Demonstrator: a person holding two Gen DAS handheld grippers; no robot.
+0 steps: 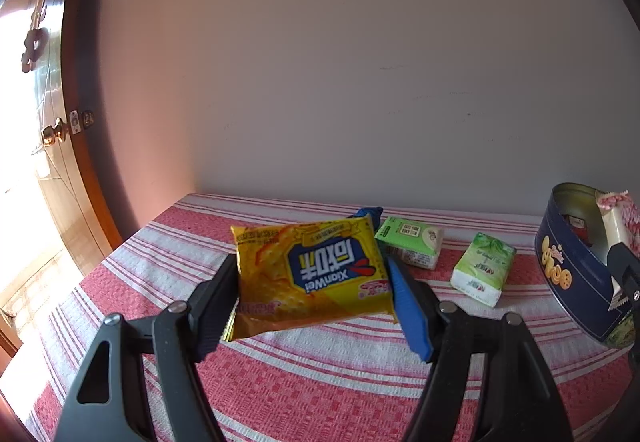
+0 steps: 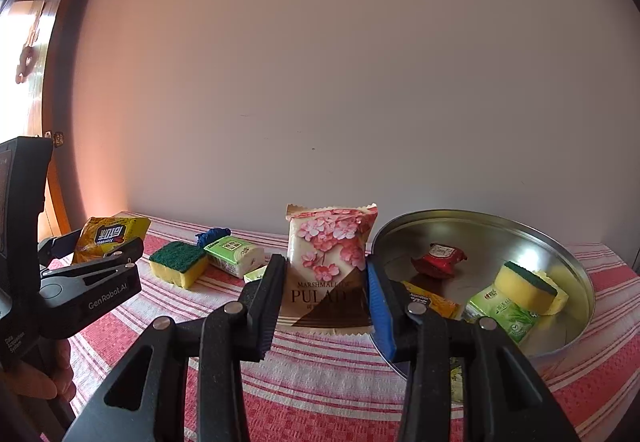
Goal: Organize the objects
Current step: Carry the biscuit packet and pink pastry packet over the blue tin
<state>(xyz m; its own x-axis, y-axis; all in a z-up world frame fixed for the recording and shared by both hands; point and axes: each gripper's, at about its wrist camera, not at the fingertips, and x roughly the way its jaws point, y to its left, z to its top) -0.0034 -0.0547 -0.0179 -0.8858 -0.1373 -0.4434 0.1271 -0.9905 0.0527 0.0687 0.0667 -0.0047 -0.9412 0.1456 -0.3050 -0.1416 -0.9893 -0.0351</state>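
Up front, the left gripper (image 1: 314,290) is clamped on a yellow cracker packet (image 1: 312,276), its two fingers pressing the packet's side edges and holding it clear above the red-and-white striped tablecloth (image 1: 280,382). The right gripper (image 2: 322,296) likewise pinches a pink-flowered marshmallow packet (image 2: 326,266), held upright (its print reads "PULAD", partly cut off by the finger) just left of the round tin (image 2: 576,266).

Beyond the left gripper, a green tissue pack (image 1: 410,244) and a second tissue pack (image 1: 482,268) lie on the cloth, apart from each other, with something blue (image 1: 368,211) peeking from behind the cracker packet. A loose sponge (image 2: 180,264), green side up, sits beside the first tissue pack.

Inside the tin, seen from the right wrist, lie a red wrapped snack (image 2: 438,258), another yellow-and-green sponge (image 2: 528,288), a green tissue packet (image 2: 504,316) and a yellow packet (image 2: 432,300) partly hidden behind the blue finger pad.
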